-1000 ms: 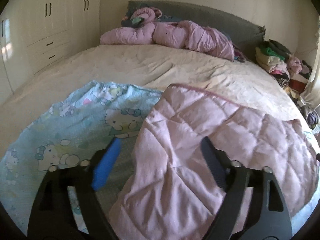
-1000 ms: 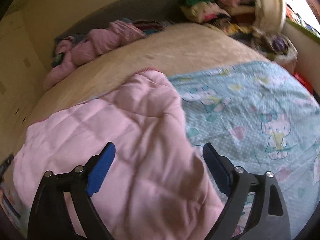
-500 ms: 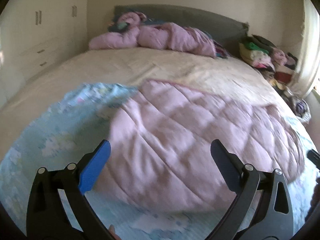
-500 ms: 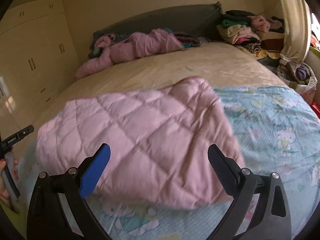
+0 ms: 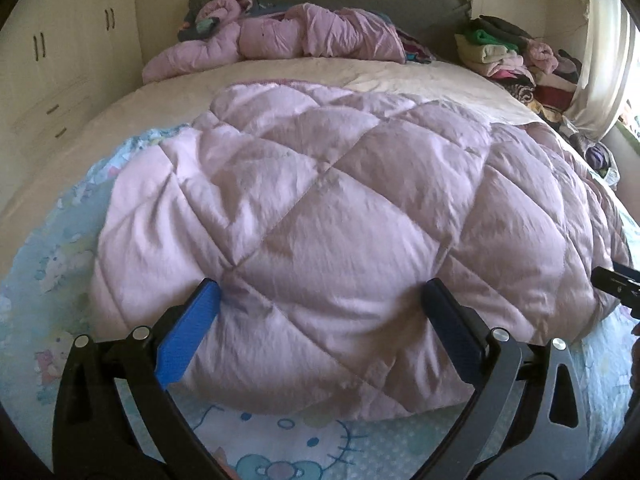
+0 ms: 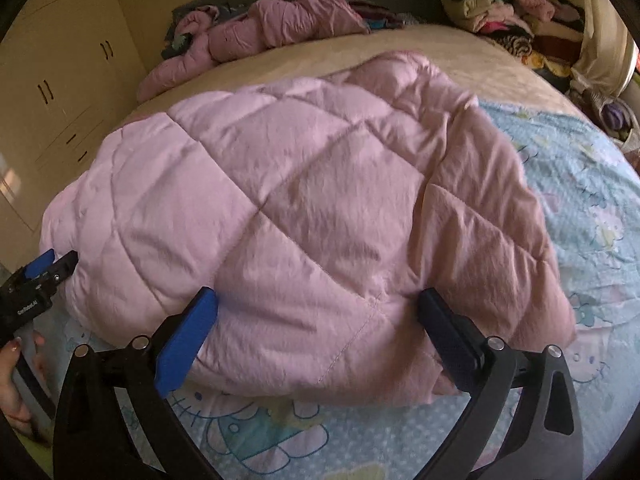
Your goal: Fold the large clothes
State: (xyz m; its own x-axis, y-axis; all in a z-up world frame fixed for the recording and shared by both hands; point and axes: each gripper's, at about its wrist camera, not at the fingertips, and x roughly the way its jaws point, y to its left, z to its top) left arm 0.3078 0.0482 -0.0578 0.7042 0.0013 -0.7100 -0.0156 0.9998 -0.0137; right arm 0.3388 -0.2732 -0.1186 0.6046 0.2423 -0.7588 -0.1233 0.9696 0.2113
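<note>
A: What has changed in the last second?

B: The quilt has been flipped over onto itself. A second ago only part of the pink side lay across the blue printed face; now the pink side covers most of it and lies settled on the bed, with a strip of print showing along the near edge.

A: And the tools?

B: Both spread wide and empty. The left tool hovers at the near edge of the fold, its blue pads straddling the pink bulge without pinching it. The right tool does the same from its side. Each also shows at the rim of the other's view, so they stand side by side along that edge.

A: So a fold is done?

B: I'd judge one fold is laid and released. The right part looks less tidy: in the right wrist view the pink layer sags and creases toward the print, and the edges don't line up.

A: Next?

B: Probably smoothing or squaring that side, then gripping an edge for another fold. The padding is thick and springy, so it may puff back open if left loose.

A: Anything else around?

B: A crumpled pink cover near the headboard, and stacked clothes in the far right corner, well apart.
</note>
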